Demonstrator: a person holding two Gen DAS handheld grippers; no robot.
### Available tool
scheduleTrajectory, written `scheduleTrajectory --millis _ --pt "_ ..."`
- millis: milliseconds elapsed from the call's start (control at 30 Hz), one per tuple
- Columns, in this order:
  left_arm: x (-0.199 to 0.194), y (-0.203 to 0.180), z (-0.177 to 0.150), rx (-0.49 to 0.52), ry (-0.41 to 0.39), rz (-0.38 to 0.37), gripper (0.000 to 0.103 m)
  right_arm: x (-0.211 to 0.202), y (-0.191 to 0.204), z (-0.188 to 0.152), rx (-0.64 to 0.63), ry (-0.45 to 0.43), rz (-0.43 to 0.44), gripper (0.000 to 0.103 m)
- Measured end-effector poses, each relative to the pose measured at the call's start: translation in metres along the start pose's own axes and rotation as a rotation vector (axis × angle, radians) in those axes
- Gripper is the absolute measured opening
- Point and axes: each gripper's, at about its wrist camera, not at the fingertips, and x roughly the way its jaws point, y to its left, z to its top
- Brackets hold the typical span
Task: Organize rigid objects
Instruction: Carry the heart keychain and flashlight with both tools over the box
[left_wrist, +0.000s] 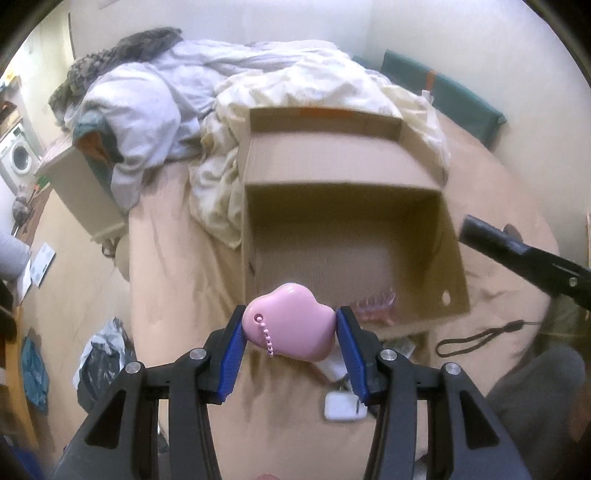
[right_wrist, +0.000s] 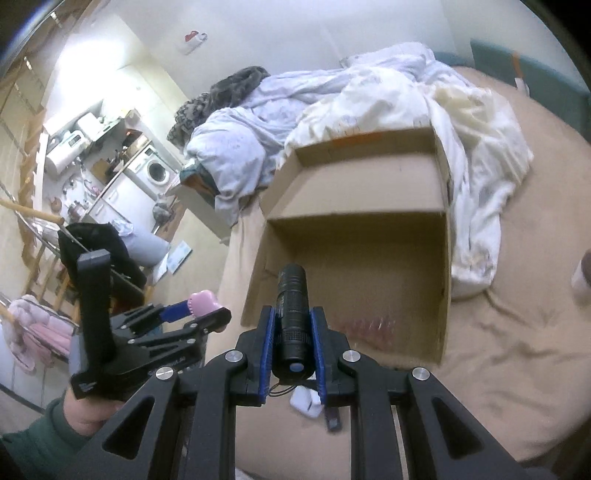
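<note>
My left gripper (left_wrist: 290, 325) is shut on a pink cloud-shaped case (left_wrist: 291, 321) with a pink bead chain, held above the bed in front of an open cardboard box (left_wrist: 255, 229). My right gripper (right_wrist: 292, 317) is shut on a black flashlight (right_wrist: 292, 314) that points toward the same box (right_wrist: 445, 258). The flashlight's tip (left_wrist: 480, 230) enters the left wrist view from the right. In the right wrist view, the left gripper (right_wrist: 201, 308) with the pink case (right_wrist: 202, 301) hangs at the left, held by a hand in a green sleeve. Pinkish clear plastic (right_wrist: 369, 326) lies inside the box.
A white charger (left_wrist: 341, 406) and a black wrist strap (left_wrist: 472, 341) lie on the tan bedsheet (left_wrist: 177, 266) near the box. Crumpled white bedding (right_wrist: 388, 99) is piled behind the box. A small white item (right_wrist: 304, 402) lies under the right gripper. Floor clutter and a washing machine (right_wrist: 155, 170) are left of the bed.
</note>
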Motion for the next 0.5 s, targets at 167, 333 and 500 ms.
scheduleTrajectory --millis 167,333,500 --pt "0.019 -0.009 0.025 0.026 0.015 0.002 0.044 0.022 -0.014 0.021 -0.002 -0.009 -0.033 0.02" --pt "0.06 -0.022 0.03 0.084 0.053 0.029 0.044 0.061 -0.046 0.03 0.042 0.012 -0.071 0.02" --pt "0.113 -0.024 0.019 0.101 0.096 0.063 0.044 0.105 -0.079 0.01 0.056 0.046 -0.105 0.02"
